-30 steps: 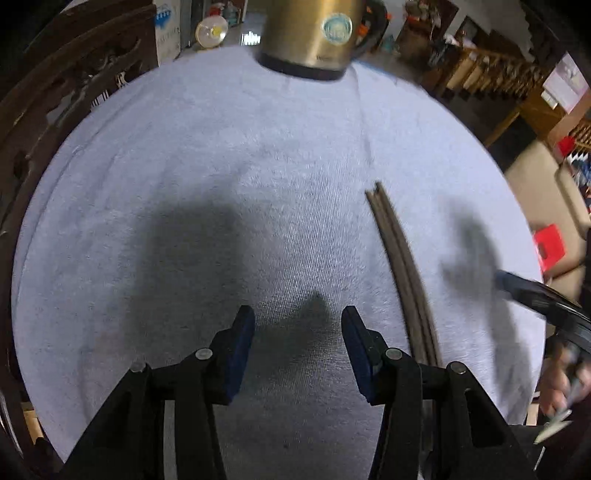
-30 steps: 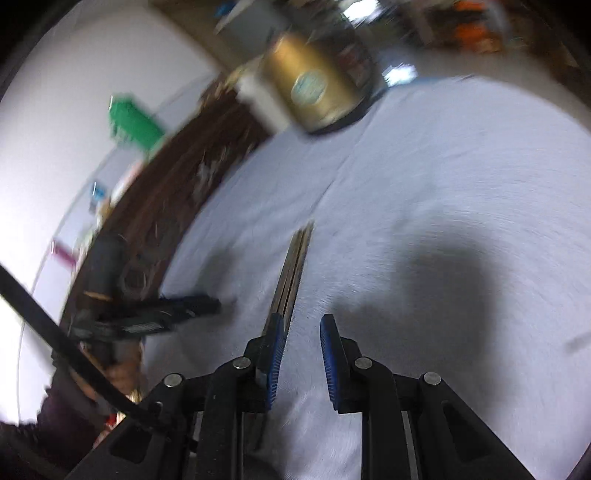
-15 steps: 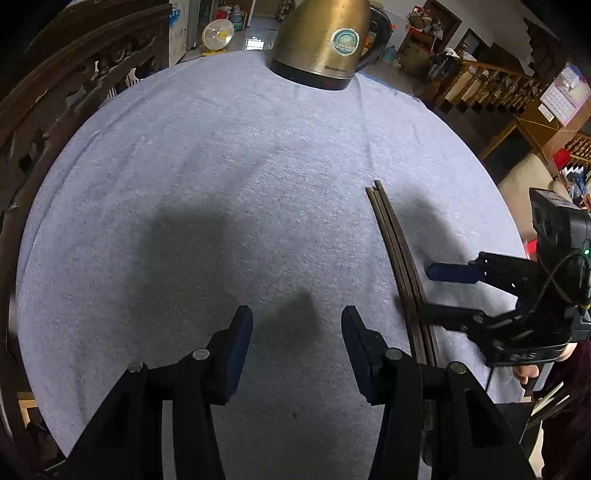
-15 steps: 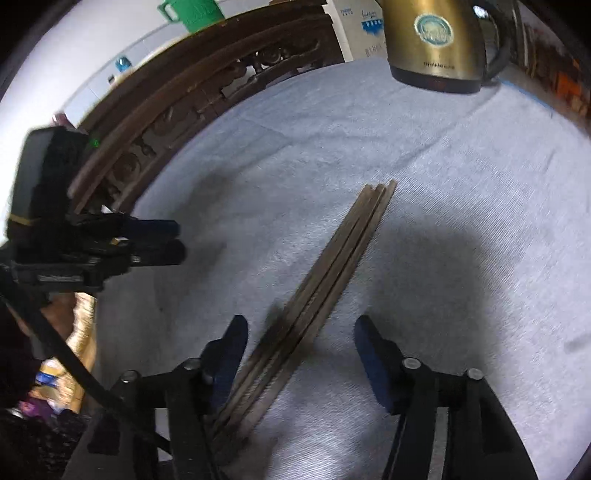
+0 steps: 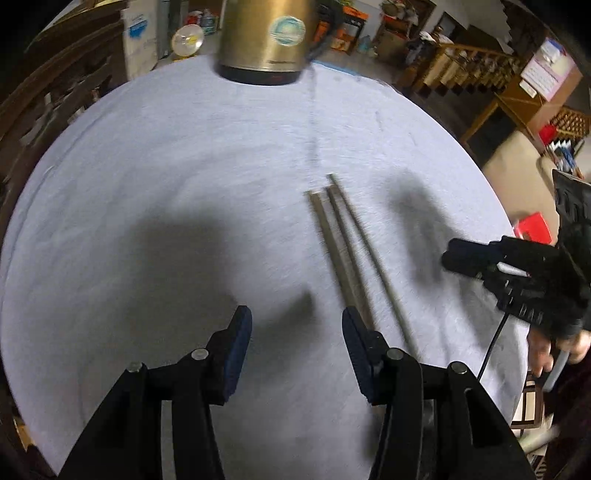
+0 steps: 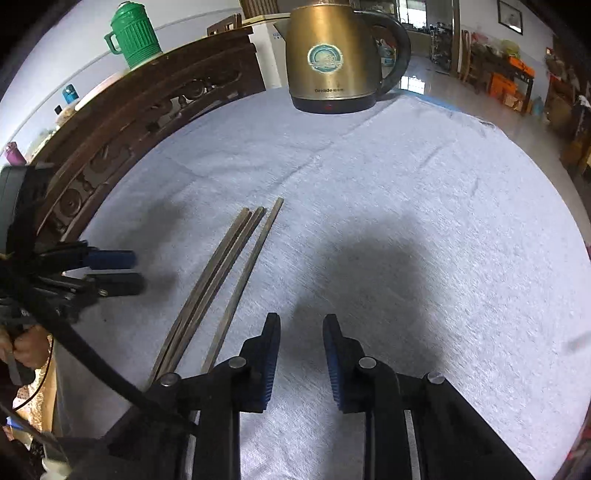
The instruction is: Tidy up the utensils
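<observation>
Dark wooden chopsticks lie lengthwise on the pale grey cloth; one stick is splayed slightly to the right of the others. My left gripper hovers just left of their near ends, its jaws opening a little with nothing between them; its right finger overlaps the sticks' near ends in the left wrist view. My right gripper sits just right of the sticks. Its jaws are closing to a narrow gap over bare cloth.
A gold electric kettle stands at the table's far edge. A carved dark wooden chair back curves along the left side, with a green jug behind it. A person's hand holds the right gripper past the table's right edge.
The right gripper opened wide over the chopsticks, then narrowed and shifted to their right. The tight bundle has spread, one stick lying apart. The left gripper moved closer to the sticks.
</observation>
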